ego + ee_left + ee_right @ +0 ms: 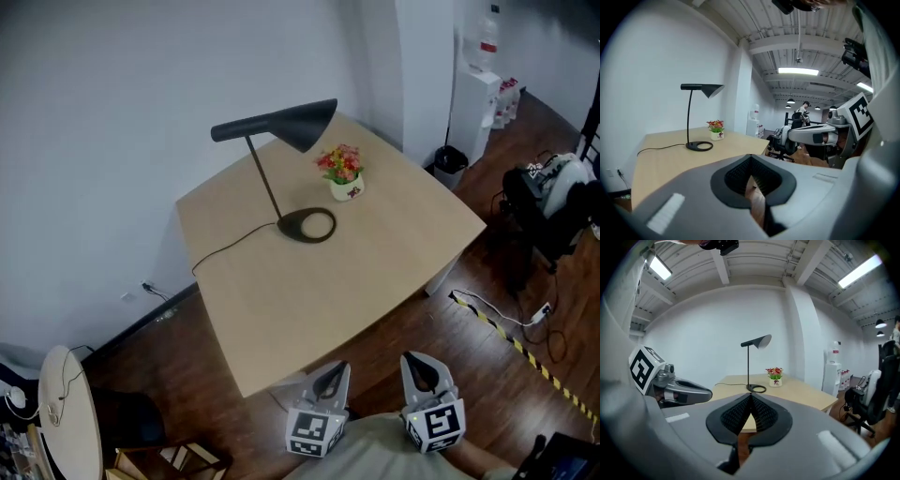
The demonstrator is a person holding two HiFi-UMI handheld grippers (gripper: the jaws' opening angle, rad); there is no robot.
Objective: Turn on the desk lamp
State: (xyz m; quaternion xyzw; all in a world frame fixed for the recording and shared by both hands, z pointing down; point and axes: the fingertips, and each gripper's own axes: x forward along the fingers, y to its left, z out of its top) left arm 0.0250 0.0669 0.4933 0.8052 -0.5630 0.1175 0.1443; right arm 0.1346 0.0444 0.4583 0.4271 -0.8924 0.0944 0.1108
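1. Your left tool (332, 375) and right tool (420, 364) have light grey moulded shells that narrow to dark tips.
2. Each tool carries a white marker cube (312, 432) printed with black square patterns.
3. The pads (737, 176) are black and finely ribbed, set in a black surround within the grey housing.
4. Your top (375, 456) is plain, pale grey-green fabric.

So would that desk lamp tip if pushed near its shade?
Likely top-heavy: the desk lamp holds its long shade high, so a push there may rock it. Its flat ring base probably steadies it. The cord looks slack, adding little drag.
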